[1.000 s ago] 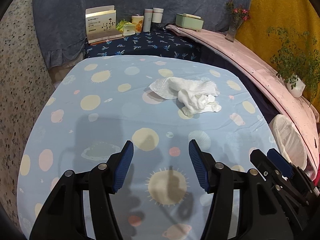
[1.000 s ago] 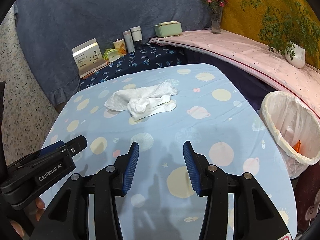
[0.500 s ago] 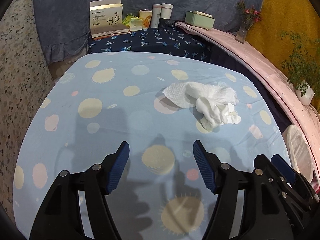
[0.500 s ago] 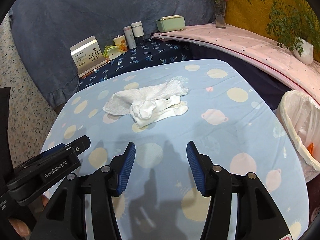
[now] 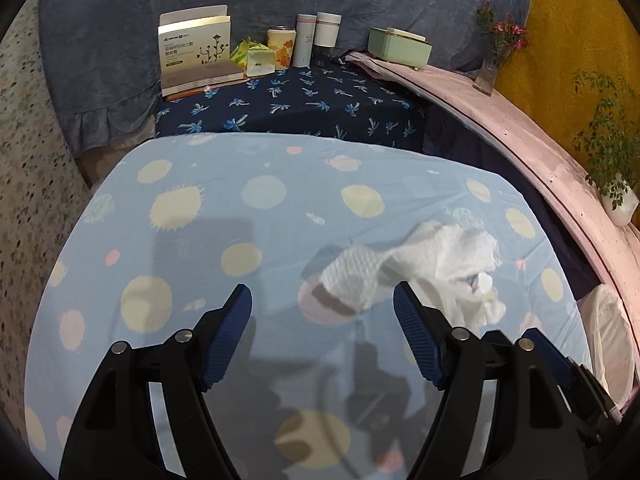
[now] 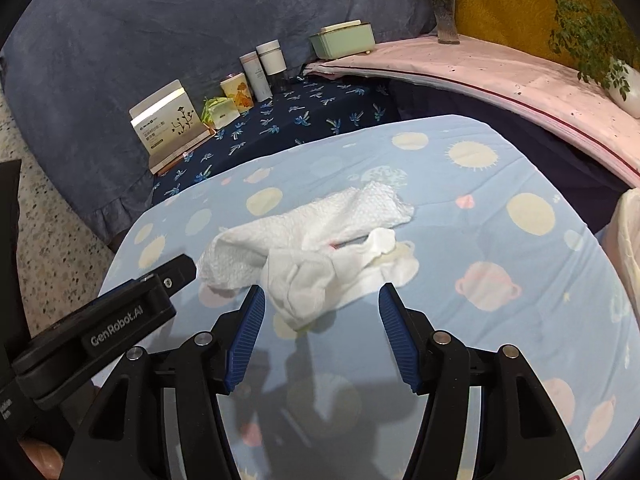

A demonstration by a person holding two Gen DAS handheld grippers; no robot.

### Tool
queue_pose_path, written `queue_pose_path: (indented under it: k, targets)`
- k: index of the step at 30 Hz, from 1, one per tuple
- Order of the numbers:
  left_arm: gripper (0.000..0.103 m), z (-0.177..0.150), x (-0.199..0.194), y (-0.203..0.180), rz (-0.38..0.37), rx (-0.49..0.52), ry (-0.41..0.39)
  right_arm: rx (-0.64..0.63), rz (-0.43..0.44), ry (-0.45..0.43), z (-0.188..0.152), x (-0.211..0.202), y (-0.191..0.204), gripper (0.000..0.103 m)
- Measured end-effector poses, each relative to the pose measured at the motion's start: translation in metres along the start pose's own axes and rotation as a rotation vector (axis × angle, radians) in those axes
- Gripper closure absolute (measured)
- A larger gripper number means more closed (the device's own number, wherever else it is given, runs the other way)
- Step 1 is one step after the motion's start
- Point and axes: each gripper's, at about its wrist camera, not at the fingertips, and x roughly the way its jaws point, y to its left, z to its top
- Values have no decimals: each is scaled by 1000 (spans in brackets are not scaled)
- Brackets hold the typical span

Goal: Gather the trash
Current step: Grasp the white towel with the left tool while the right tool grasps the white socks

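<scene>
A: Start at the left. How does the left gripper (image 5: 322, 312) sit?

B: Low over the blue planet-print tablecloth (image 5: 224, 216), pointing forward and tilted down toward it. Its jaws stand wide apart with nothing between them. In the right wrist view its black body (image 6: 120, 320) reaches in from the left edge, its tip just beside the left end of the tissues.

A: And the trash itself?

B: A heap of crumpled white paper tissues (image 5: 424, 272) lies on the cloth, ahead and to the right of the left gripper. The near end of the heap sits just beyond the right blue fingertip (image 5: 404, 304); I cannot tell whether they touch.

A: Then the right gripper?

B: The right gripper (image 6: 322, 304) is also angled down at the cloth, released, jaws spread wide. The same tissues (image 6: 320, 248) lie straight ahead of it, with the nearest fold dipping between the two fingertips. Neither pad presses on it.

A: Anything further right?

B: A bin lined with a white plastic bag (image 5: 608, 332) stands off the table's right edge, well apart from the tissues. Behind it runs a pink-covered ledge (image 6: 480, 68) with a potted plant (image 6: 628, 84).
</scene>
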Motion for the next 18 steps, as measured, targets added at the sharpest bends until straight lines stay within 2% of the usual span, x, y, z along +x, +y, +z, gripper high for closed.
queue_pose_path:
  k: [9, 12, 14, 15, 16, 17, 18]
  targets:
    - [31, 22, 34, -12, -24, 41, 17, 2, 14, 27, 3, 31, 3, 45]
    - [35, 19, 47, -18, -39, 64, 39, -2, 17, 39, 2, 40, 2, 48]
    - [47, 16, 52, -24, -58, 85, 55, -4, 25, 53, 0, 44, 1, 58]
    - [51, 15, 55, -26, -66, 94, 63, -7, 29, 62, -2, 46, 1, 68]
    - [59, 12, 57, -29, -79, 103, 75, -11, 34, 69, -4, 47, 0, 75]
    - [72, 10, 60, -31, -92, 110, 88, -14, 40, 69, -6, 46, 0, 77]
    - [77, 8, 61, -33, -101, 115, 99, -20, 44, 68, -8, 44, 0, 83]
